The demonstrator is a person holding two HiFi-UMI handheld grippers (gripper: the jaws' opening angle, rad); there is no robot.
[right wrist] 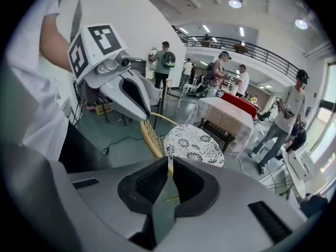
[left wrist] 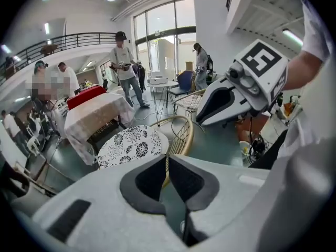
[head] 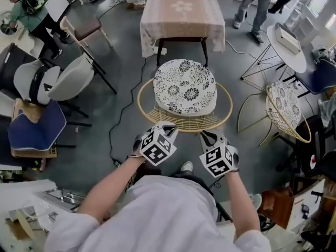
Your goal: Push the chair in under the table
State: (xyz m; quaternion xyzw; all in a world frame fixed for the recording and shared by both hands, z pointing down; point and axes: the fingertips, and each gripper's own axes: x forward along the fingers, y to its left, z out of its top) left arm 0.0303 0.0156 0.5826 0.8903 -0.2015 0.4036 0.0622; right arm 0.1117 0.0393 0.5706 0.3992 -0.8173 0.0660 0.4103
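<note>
Chair (head: 184, 85) just short of table (head: 182, 9) edge

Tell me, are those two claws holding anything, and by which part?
Yes: the chair. The left gripper and the right gripper each appear shut on a thin yellow wire of its back, near the rim.

The chair (head: 184, 88) stands just ahead of the left gripper (head: 167, 127) and the right gripper (head: 208, 135), its backrest (head: 184, 124) nearest them, the bench (head: 182, 9) beyond it, and a second chair (head: 283, 105) off to the right gripper's right.
</note>
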